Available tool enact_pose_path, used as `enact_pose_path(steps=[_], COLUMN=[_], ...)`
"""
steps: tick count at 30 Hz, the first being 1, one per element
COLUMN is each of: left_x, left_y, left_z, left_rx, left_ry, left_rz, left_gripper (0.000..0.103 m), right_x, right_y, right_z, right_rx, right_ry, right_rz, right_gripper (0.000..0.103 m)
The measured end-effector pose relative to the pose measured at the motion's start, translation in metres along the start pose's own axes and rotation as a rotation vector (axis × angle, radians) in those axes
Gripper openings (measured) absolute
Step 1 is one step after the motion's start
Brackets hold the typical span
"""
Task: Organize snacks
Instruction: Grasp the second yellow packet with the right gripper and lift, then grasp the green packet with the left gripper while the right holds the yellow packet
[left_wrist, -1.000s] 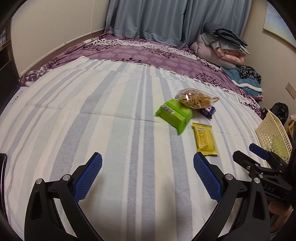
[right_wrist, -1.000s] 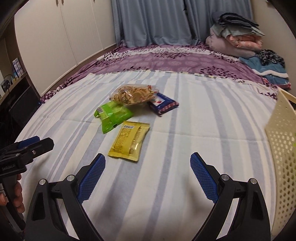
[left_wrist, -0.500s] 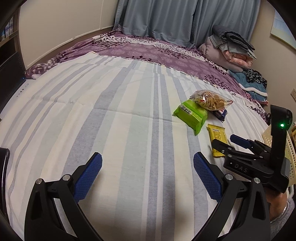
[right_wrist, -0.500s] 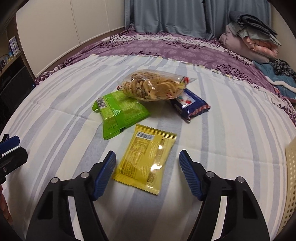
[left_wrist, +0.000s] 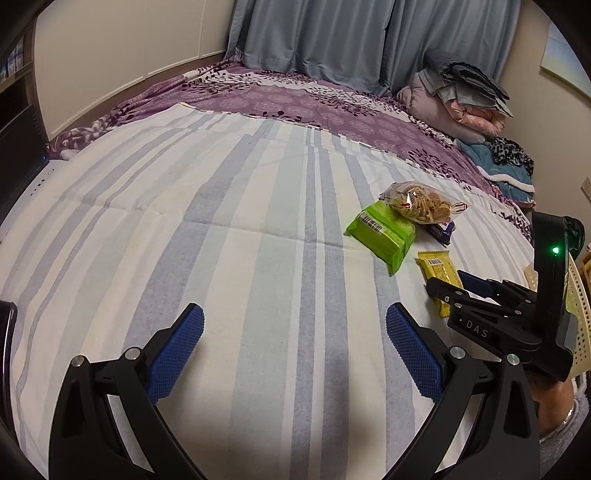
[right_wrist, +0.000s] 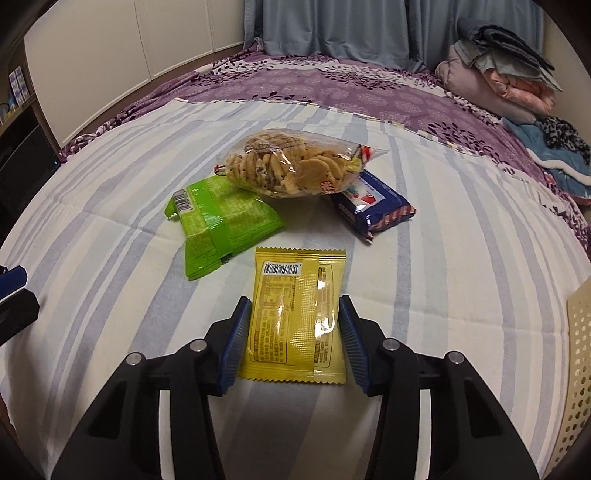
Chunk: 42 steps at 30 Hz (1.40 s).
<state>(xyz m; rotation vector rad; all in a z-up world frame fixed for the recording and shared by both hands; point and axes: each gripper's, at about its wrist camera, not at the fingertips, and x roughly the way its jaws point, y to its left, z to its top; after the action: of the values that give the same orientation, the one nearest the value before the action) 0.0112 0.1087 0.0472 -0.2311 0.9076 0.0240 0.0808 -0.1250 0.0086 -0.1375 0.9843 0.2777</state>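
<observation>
Right gripper jaws just closing, pads against long edges of yellow packet, lower centre. Green packet close upper left. Basket right edge. Left gripper released, over bare striped sheet.

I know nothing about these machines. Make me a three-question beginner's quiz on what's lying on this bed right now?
1. True or false: the left gripper has a snack between its fingers.
2. Which snack sits between the right gripper fingers?
A. green packet
B. yellow packet
C. clear bag of crackers
3. Fill in: the clear bag lies partly on the green packet and the ____ packet.

Key: 1 false; 2 B; 3 blue.
</observation>
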Motion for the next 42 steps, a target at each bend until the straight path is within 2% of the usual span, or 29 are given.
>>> enact_pose_path(steps=[6, 12, 22, 31, 32, 36, 38, 42], left_x=[0.009, 0.025, 0.071, 0.113, 0.116, 0.128, 0.133, 0.136], left_y=[-0.016, -0.042, -0.086, -0.104, -0.106, -0.109, -0.109, -0.111], left_z=[0.015, 0.031, 0.055, 0.066, 0.066, 0.065, 0.064, 0.062], left_rx=[0.060, 0.163, 0.311, 0.391, 0.403, 0.420, 0.410, 0.420], left_ry=[-0.003, -0.008, 0.038, 0.090, 0.091, 0.125, 0.140, 0.135], left_rz=[0.005, -0.007, -0.051, -0.066, -0.068, -0.071, -0.090, -0.083], left_gripper=[0.100, 0.100, 0.100, 0.100, 0.100, 0.081, 0.080, 0.080], right_x=[-0.007, -0.017, -0.015, -0.013, -0.012, -0.012, -0.012, -0.012], right_y=[-0.017, -0.033, -0.036, -0.037, -0.037, -0.037, -0.037, -0.036], right_z=[-0.009, -0.022, -0.025, -0.026, -0.026, -0.025, -0.025, -0.026], right_rx=[0.037, 0.077, 0.088, 0.093, 0.094, 0.093, 0.094, 0.092], right_ry=[-0.005, -0.009, -0.014, -0.015, -0.016, -0.015, -0.015, -0.015], right_rz=[0.006, 0.008, 0.021, 0.027, 0.028, 0.028, 0.028, 0.026], right_gripper=[0.048, 0.048, 0.048, 0.048, 0.048, 0.049, 0.049, 0.049])
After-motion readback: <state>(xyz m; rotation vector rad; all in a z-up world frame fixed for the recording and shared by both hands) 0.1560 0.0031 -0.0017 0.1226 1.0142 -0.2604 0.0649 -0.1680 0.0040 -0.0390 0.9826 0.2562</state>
